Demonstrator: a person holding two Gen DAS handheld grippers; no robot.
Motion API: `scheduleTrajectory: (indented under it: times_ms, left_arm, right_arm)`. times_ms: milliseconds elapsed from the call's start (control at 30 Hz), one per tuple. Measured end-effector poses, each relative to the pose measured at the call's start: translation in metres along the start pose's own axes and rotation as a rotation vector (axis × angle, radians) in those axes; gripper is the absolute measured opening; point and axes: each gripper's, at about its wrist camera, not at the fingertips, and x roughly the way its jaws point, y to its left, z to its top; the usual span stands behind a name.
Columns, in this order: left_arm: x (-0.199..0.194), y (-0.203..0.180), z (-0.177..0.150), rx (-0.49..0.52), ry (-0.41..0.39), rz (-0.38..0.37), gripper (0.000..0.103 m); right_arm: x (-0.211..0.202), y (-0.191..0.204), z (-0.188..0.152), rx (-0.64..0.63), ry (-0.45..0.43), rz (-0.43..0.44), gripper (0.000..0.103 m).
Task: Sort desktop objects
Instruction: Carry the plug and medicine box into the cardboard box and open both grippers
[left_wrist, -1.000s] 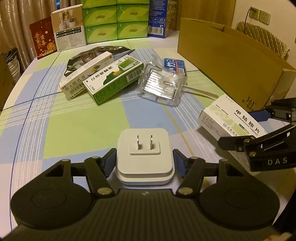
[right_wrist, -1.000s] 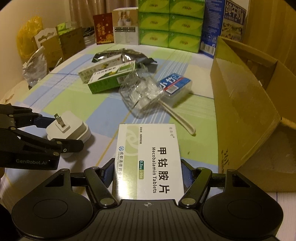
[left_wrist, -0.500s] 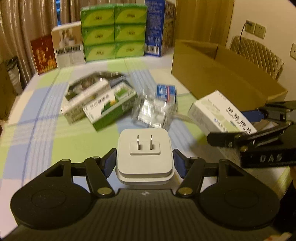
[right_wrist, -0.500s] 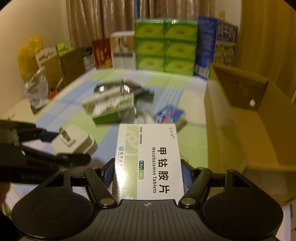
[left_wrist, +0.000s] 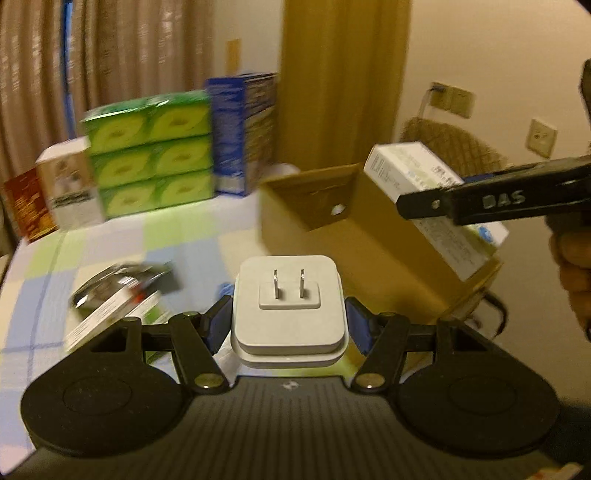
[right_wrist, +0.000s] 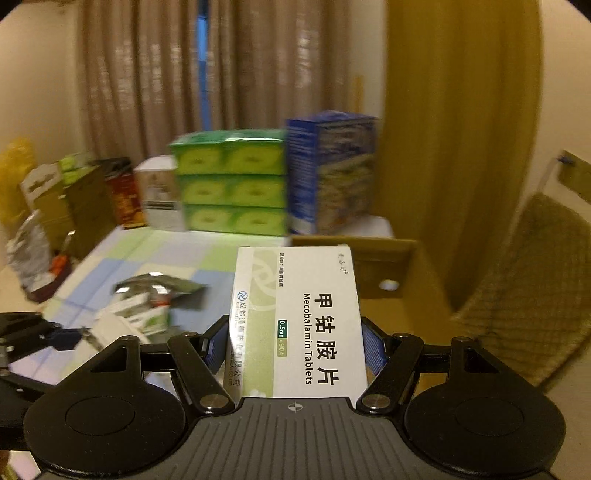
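Left gripper: fingers closed on the white plug, prongs up, plug clamped between the blue pads, held left of the cardboard box. Right gripper: fingers gripping the tablet box by its side edges, label up, above the cardboard box's near side.

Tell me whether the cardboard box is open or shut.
Open. The cardboard box has no lid across its top; its inner end wall, with a handle hole, is visible in both views. Its contents cannot be seen.
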Motion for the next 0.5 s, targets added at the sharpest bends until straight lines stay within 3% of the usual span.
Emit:
scheduleTrajectory:
  times_ms: [233,500]
  left_arm:
    - [0.050,-0.044,0.033,0.027,0.013,-0.087,0.060]
    - [0.103,-0.067,0.036,0.050,0.060,-0.145,0.060]
  right_arm:
    - [0.022,-0.071,-0.005,0.078,0.061,-0.060,0.068]
    - [0.046,-0.111,-0.020,0.141,0.091,-0.056,0.068]
